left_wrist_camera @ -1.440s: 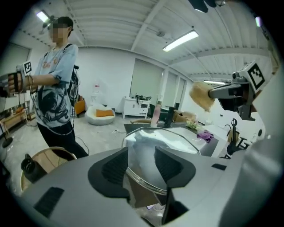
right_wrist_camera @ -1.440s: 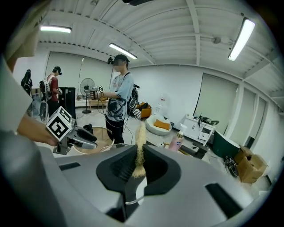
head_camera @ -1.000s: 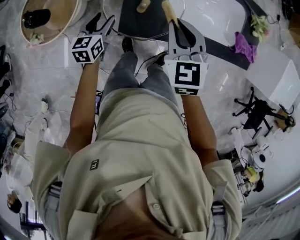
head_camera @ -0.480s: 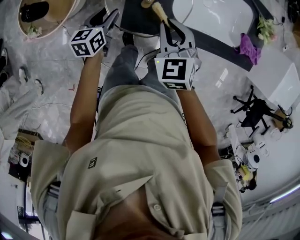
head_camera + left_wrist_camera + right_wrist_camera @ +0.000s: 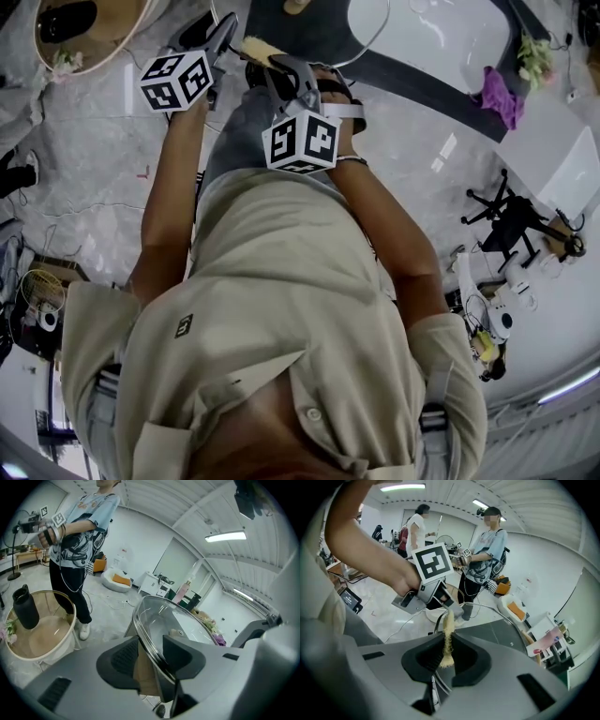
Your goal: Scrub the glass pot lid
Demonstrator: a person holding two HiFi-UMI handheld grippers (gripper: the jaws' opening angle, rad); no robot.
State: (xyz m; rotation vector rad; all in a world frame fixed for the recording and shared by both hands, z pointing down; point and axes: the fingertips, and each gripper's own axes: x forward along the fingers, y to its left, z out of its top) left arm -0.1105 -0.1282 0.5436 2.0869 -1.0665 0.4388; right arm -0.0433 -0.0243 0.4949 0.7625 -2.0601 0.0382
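The glass pot lid (image 5: 164, 616) stands on edge, and its metal rim (image 5: 151, 651) runs between the jaws of my left gripper (image 5: 152, 656). Those jaws are closing; a gap still shows between the left pad and the rim. In the head view the lid's rim (image 5: 375, 33) curves along the top, beside the left gripper (image 5: 223, 36). My right gripper (image 5: 445, 656) is shut on a yellowish fibrous scrubber (image 5: 447, 634). The scrubber's tip (image 5: 255, 45) lies close to the left gripper's jaws. From the right gripper view, the left gripper (image 5: 440, 599) is just ahead.
A round wooden-rimmed tub (image 5: 42, 639) with a black bottle (image 5: 24, 606) stands at the left. A dark table (image 5: 497, 637) lies under the lid. Two people (image 5: 485, 564) stand beyond it. A purple cloth (image 5: 492, 89) and an office chair (image 5: 511, 225) are at the right.
My right gripper has swung left with the scrubber, ending close beside the left gripper. The left gripper has stayed almost in place at the lid.
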